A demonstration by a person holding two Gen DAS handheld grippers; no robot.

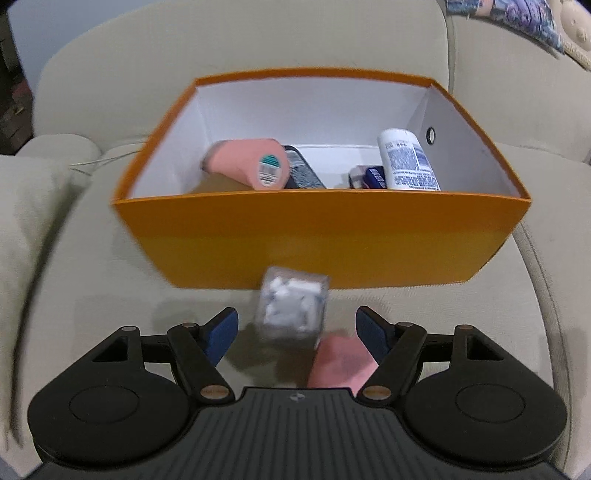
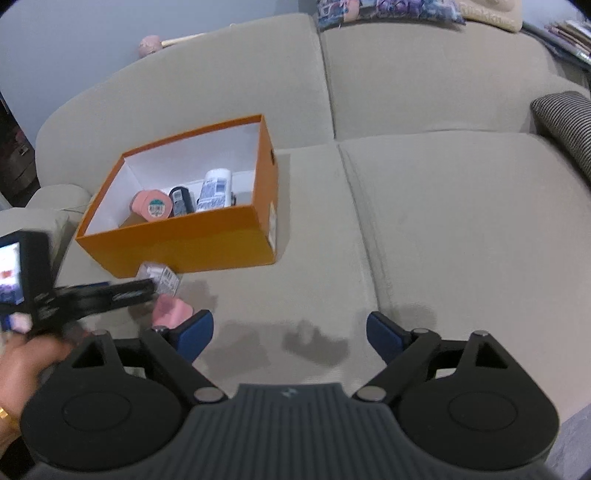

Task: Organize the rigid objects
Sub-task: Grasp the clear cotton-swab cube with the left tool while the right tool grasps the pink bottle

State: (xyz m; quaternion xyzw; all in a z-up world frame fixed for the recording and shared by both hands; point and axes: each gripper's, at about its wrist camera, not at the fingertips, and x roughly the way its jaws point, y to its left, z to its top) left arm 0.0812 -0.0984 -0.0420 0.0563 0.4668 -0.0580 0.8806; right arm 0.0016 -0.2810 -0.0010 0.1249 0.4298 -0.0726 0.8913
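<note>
An orange box (image 1: 325, 236) (image 2: 184, 240) with a white inside sits on the sofa seat. It holds a pink tube (image 1: 251, 162) (image 2: 152, 206), a dark case (image 1: 304, 173) (image 2: 181, 201), a white bottle (image 1: 406, 162) (image 2: 216, 190) and a small blue item (image 1: 373, 177). A clear plastic cube with white pieces (image 1: 291, 308) (image 2: 160, 275) lies in front of the box, beside a pink object (image 1: 341, 360) (image 2: 171, 312). My left gripper (image 1: 297, 332) is open, its jaws either side of the cube, not touching. My right gripper (image 2: 290, 336) is open and empty over the bare seat.
The beige sofa (image 2: 443, 221) has a seam between cushions right of the box. A striped dark cushion (image 2: 565, 122) lies at the far right. Patterned fabric (image 1: 517, 22) lies on the backrest top. An armrest (image 1: 22, 221) rises at the left.
</note>
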